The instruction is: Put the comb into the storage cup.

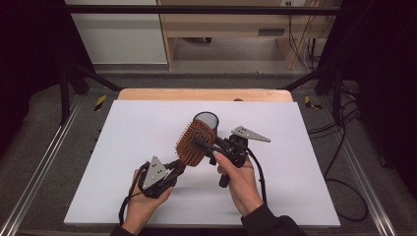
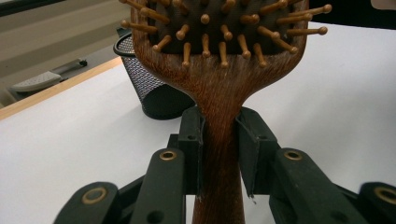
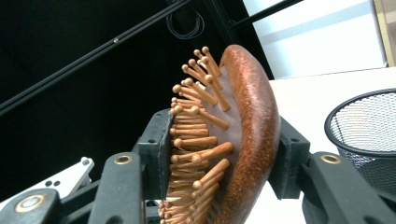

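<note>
A wooden paddle hairbrush [image 1: 193, 142] with wooden pins is held above the white table between both grippers. My left gripper [image 1: 178, 167] is shut on the brush's handle [image 2: 220, 140], with its jaws pressed on both sides. My right gripper [image 1: 202, 143] is shut across the brush head [image 3: 247, 140]: one jaw lies on the pin side, the other on the smooth back. A black mesh cup [image 1: 206, 121] stands on the table just behind the brush head, also seen as the mesh cup [image 2: 152, 88] and the mesh cup [image 3: 366, 135].
The white table top [image 1: 137, 132] has a wooden far edge [image 1: 204, 94]. Black frame bars and cables run along both sides. A pale cabinet and a wooden shelf stand on the floor beyond the table.
</note>
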`<state>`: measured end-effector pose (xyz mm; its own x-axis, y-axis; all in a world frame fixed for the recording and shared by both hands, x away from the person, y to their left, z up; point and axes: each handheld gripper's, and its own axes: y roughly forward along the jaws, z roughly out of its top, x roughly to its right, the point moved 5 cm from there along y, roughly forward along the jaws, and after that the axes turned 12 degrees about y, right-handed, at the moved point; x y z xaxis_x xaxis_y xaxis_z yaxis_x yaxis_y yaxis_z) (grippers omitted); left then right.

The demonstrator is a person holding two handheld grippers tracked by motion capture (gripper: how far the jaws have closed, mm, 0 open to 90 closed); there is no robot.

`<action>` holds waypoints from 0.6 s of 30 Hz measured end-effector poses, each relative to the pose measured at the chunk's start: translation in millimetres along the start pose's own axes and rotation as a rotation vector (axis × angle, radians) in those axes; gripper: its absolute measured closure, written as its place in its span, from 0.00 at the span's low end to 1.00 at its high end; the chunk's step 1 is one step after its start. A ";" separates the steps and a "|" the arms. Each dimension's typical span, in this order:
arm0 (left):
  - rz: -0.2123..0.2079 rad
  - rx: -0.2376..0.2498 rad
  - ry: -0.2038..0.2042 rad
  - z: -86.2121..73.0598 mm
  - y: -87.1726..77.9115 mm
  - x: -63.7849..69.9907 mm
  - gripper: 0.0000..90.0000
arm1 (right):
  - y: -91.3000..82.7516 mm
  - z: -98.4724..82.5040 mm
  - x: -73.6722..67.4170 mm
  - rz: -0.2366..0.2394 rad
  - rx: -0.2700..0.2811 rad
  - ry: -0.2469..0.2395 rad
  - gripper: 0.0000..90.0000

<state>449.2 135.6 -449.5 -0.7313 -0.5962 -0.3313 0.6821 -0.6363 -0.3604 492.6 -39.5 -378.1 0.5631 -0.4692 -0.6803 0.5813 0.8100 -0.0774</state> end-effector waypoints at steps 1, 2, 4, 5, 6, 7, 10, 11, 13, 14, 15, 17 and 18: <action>-0.001 0.005 -0.007 0.0 0.2 0.2 0.81 | 0.2 0.2 -1.4 0.000 -0.002 0.000 0.57; 0.001 0.011 -0.013 0.0 0.4 0.1 0.80 | 1.1 0.9 -4.7 0.000 0.000 -0.007 0.58; 0.003 0.023 -0.021 0.0 0.4 -0.5 0.75 | 2.0 2.1 -8.9 -0.007 -0.003 -0.030 0.58; 0.007 0.028 -0.026 0.0 0.4 -1.0 0.75 | 2.0 2.1 -8.9 -0.007 -0.003 -0.030 0.58; 0.009 0.031 -0.029 -0.2 0.2 -1.5 0.71 | 2.6 3.5 -10.7 -0.015 0.000 -0.048 0.58; 0.016 0.034 -0.033 -0.6 -0.6 -2.6 0.67 | 2.6 5.5 -11.8 -0.019 -0.001 -0.053 0.58; 0.049 0.045 -0.056 -2.3 -4.1 -8.8 0.53 | 2.3 15.2 -11.1 -0.029 0.004 -0.063 0.58; 0.062 0.047 -0.069 -3.3 -5.8 -11.6 0.45 | 1.5 23.1 -8.1 -0.048 0.008 -0.072 0.58; 0.088 0.057 -0.104 -5.6 -9.5 -17.3 0.42 | 1.1 27.0 -5.8 -0.056 0.011 -0.074 0.58; 0.095 0.059 -0.117 -6.7 -11.5 -19.5 0.38 | 0.5 30.6 -3.3 -0.066 0.015 -0.076 0.58; 0.108 0.061 -0.125 -7.5 -14.1 -22.0 0.35 | 0.0 33.9 -1.0 -0.073 0.015 -0.074 0.58; 0.128 0.073 -0.139 -8.4 -20.3 -27.0 0.30 | -0.7 39.3 2.9 -0.079 0.015 -0.073 0.58; 0.142 0.077 -0.147 -8.8 -23.5 -29.6 0.23 | -1.9 44.0 5.1 -0.089 0.016 -0.076 0.58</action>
<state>454.8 172.5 -438.9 -0.6230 -0.7440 -0.2417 0.7808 -0.5728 -0.2495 520.2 -58.9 -349.4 0.5515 -0.5649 -0.6138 0.6400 0.7585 -0.1231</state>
